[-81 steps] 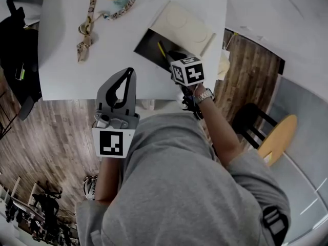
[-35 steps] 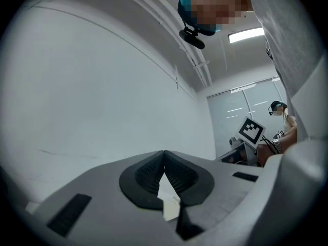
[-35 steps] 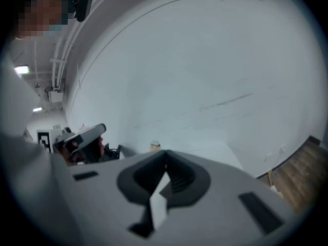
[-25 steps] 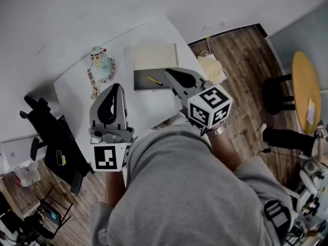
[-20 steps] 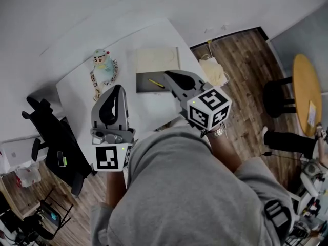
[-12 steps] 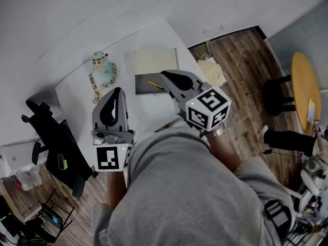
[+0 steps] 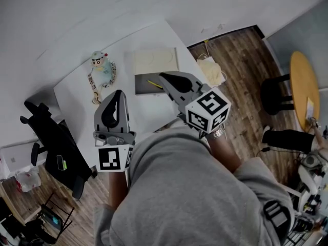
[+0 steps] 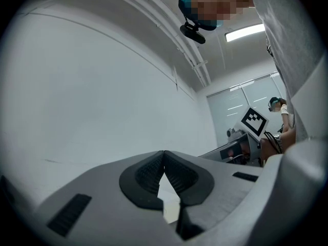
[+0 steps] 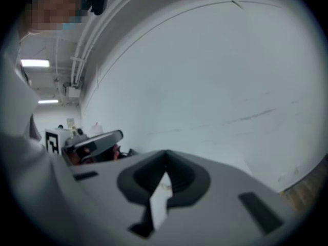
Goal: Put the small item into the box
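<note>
In the head view, an open box [image 7: 145,87] with a dark inside lies on the white table [image 7: 82,104]. Its cream lid [image 7: 155,61] is folded back behind it. A thin yellow item [image 7: 152,83] rests inside the box. My right gripper [image 7: 162,76] is held above the box's near right corner, jaws shut and empty. My left gripper [image 7: 120,93] hangs over the table's near part, also shut with nothing in it. In both gripper views the left gripper [image 8: 164,154] and right gripper [image 9: 165,154] point at a bare white wall.
A toy figure [image 7: 101,64] with a patterned lanyard [image 7: 94,88] stands at the table's far left. A black office chair [image 7: 46,132] is at the left of the table. A cloth bag [image 7: 211,69], a black stool [image 7: 274,94] and a round wooden table [image 7: 305,83] are at the right.
Since 3.2 s ago the right gripper has left the box and both grippers have risen well above the table. Over the last second they barely move.
</note>
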`<control>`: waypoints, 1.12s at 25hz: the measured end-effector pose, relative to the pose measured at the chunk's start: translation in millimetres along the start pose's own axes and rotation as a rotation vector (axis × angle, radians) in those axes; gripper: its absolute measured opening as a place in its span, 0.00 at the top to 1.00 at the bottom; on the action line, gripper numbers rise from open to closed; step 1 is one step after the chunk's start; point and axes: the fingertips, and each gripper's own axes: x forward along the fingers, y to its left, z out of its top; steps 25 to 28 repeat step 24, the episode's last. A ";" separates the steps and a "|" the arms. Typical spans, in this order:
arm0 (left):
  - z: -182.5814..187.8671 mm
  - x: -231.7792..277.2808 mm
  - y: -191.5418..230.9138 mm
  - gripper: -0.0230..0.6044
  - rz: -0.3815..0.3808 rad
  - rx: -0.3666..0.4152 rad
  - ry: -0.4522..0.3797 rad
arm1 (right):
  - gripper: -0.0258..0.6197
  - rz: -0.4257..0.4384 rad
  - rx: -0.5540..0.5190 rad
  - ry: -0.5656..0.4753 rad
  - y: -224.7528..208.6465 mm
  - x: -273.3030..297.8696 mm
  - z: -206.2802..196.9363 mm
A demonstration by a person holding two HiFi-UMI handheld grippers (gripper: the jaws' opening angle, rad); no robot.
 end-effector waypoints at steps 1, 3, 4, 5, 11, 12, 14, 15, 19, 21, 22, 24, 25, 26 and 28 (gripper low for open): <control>-1.1 -0.9 0.3 0.91 0.000 -0.002 0.001 | 0.91 0.004 -0.004 0.002 1.4 0.2 -1.5; -2.7 -2.7 1.9 0.91 0.003 -0.006 0.001 | 0.91 0.009 -0.010 0.008 4.0 1.0 -3.7; -3.2 -3.3 3.0 0.91 0.004 -0.008 0.001 | 0.91 0.011 -0.013 0.010 5.0 1.5 -4.3; -3.7 -3.6 4.0 0.91 0.006 -0.009 0.001 | 0.91 0.012 -0.014 0.012 5.5 2.0 -5.1; -7.6 -3.3 2.2 0.91 0.003 -0.021 0.006 | 0.91 0.011 -0.014 0.024 4.5 1.6 -9.5; -8.4 -3.2 1.5 0.91 0.001 -0.022 0.007 | 0.91 0.010 -0.014 0.027 4.2 1.3 -10.6; -9.6 -3.0 0.9 0.91 -0.003 -0.023 0.009 | 0.91 0.007 -0.013 0.032 3.1 1.2 -12.1; -9.8 -2.8 0.9 0.91 -0.004 -0.024 0.009 | 0.91 0.005 -0.013 0.034 2.5 1.3 -12.5; -10.2 -2.1 2.0 0.91 -0.003 -0.028 0.007 | 0.91 -0.001 -0.013 0.037 0.5 2.1 -12.7; -10.4 -2.0 2.3 0.91 -0.004 -0.027 0.009 | 0.91 0.001 -0.014 0.039 0.7 3.1 -12.7; -10.6 -2.0 2.3 0.91 -0.004 -0.027 0.009 | 0.91 0.004 -0.016 0.039 1.0 3.7 -12.8; -11.1 -1.8 2.0 0.91 -0.004 -0.026 0.011 | 0.91 0.010 -0.019 0.041 1.7 4.9 -13.1; -11.1 -1.8 2.0 0.91 -0.004 -0.026 0.011 | 0.91 0.010 -0.019 0.041 1.7 4.9 -13.1; -11.1 -1.8 2.0 0.91 -0.004 -0.026 0.011 | 0.91 0.010 -0.019 0.041 1.7 4.9 -13.1; -11.1 -1.8 2.0 0.91 -0.004 -0.026 0.011 | 0.91 0.010 -0.019 0.041 1.7 4.9 -13.1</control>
